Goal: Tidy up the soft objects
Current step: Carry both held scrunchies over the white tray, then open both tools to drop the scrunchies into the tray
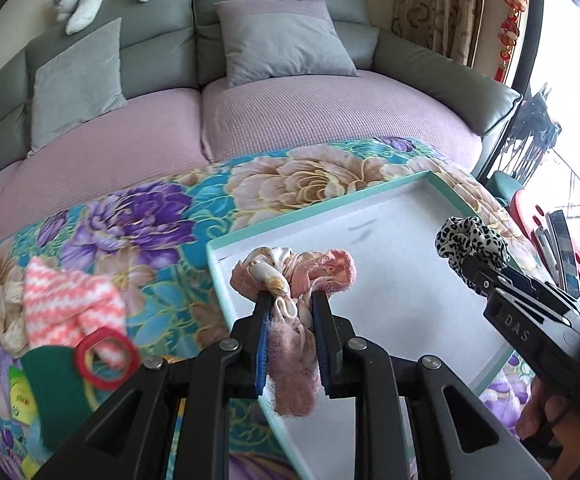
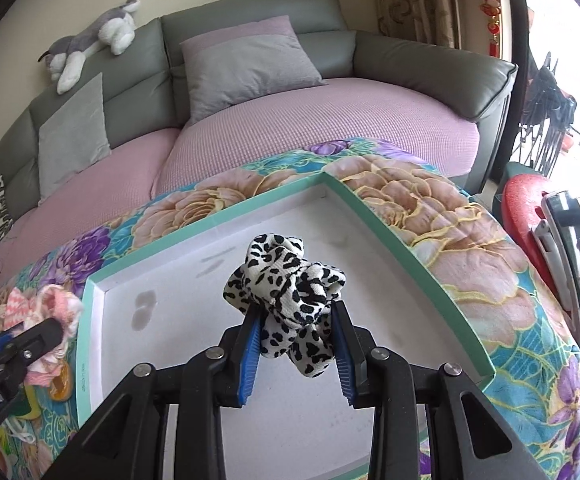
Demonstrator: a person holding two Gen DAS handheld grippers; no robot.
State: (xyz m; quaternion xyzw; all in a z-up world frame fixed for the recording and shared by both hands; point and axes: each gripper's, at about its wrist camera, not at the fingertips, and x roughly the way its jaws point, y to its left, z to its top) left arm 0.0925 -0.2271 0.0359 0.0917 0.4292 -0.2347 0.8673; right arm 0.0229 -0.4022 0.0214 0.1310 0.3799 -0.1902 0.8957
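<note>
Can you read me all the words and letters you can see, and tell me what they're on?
"DAS": on the right gripper, on its black body; it may be cut off.
White letters on the left gripper: too blurred to read.
Small print on the tray rim: too small to read.
Red marks on a yellow-green packet: too blurred to read.

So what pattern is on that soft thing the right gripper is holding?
White with black leopard-like spots; the scrunchie in the right gripper shows best in the right wrist view.
</note>
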